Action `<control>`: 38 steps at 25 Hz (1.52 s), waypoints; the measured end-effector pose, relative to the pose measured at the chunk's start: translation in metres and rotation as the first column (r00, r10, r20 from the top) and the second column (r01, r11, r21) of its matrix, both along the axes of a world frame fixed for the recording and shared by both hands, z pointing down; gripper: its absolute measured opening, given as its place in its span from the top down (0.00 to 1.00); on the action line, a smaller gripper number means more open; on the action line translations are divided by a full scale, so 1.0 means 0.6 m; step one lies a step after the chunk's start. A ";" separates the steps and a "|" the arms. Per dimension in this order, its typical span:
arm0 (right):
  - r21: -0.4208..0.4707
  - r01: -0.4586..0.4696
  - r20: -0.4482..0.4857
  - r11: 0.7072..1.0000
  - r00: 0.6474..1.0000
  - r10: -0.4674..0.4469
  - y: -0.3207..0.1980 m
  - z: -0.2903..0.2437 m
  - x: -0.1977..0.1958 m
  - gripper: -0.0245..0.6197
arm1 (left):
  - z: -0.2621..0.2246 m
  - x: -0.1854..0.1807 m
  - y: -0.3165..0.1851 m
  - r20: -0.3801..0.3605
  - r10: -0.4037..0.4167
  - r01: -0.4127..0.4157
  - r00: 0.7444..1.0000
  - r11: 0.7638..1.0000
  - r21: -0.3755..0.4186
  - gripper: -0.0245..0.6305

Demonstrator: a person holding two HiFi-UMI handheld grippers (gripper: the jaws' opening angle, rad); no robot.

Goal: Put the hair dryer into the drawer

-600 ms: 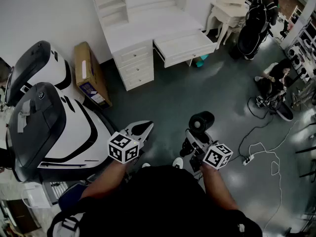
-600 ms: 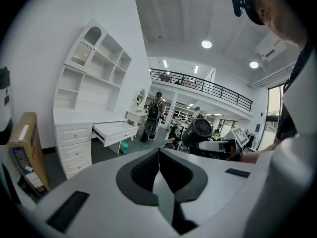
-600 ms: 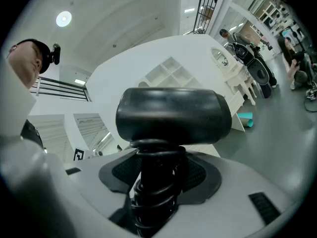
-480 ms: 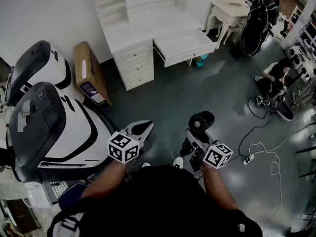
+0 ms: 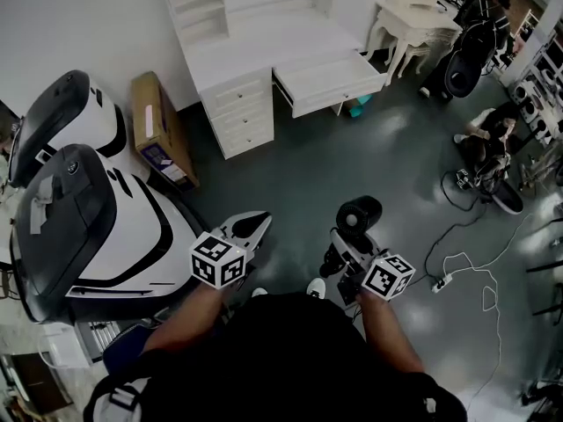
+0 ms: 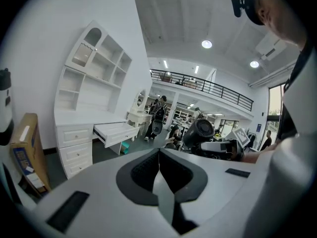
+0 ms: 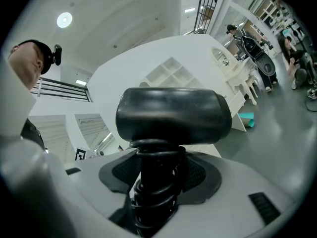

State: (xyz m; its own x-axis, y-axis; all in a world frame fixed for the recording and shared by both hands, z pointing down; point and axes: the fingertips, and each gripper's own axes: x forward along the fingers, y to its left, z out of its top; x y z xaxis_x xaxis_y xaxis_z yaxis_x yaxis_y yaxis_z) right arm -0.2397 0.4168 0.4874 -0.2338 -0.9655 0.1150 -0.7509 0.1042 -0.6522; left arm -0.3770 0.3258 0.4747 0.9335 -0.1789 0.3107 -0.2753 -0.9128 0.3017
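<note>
Against the earlier frames: both grippers and the dryer sit where they were. Only the dark figure by the small white table at far right has shifted further right.

Hair dryer (image 5: 359,215): black, off the floor (image 5: 352,161), barrel up. Its handle, wound with its own cord, stands between the jaws of the right gripper (image 5: 343,258). In the right gripper view the jaws stand wide and clamp that wrapped handle on both sides.

Left gripper (image 5: 252,229): jaws closed tip to tip, nothing between them, held level beside the right one.

Drawer (image 5: 330,82): pulled open under the right end of the white dressing unit's worktop (image 5: 264,42), well apart from the dryer, with bare floor between. It looks empty from here.

Step in hand, as I judge it: the carry.
- Keep the grip on the cord wraps firm so no loop slips free.
- Walk straight in and bring the barrel over the drawer's open front edge.
- Lower until the body rests on the drawer bottom before parting the jaws.
- Lay it along the drawer's length so it clears the sides.
- The left gripper is free to steady the drawer front.
</note>
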 end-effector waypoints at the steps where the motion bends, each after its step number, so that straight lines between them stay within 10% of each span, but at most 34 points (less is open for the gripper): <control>1: 0.004 0.001 0.001 1.000 1.000 -0.002 0.000 -0.001 0.000 0.60 | 0.000 0.001 -0.001 0.000 0.000 0.000 1.000 1.000 -0.001 0.95; 38: 0.041 0.064 0.063 0.997 0.996 -0.066 0.052 0.012 0.215 0.60 | 0.018 0.207 0.051 0.025 -0.060 0.060 0.998 0.998 0.011 0.95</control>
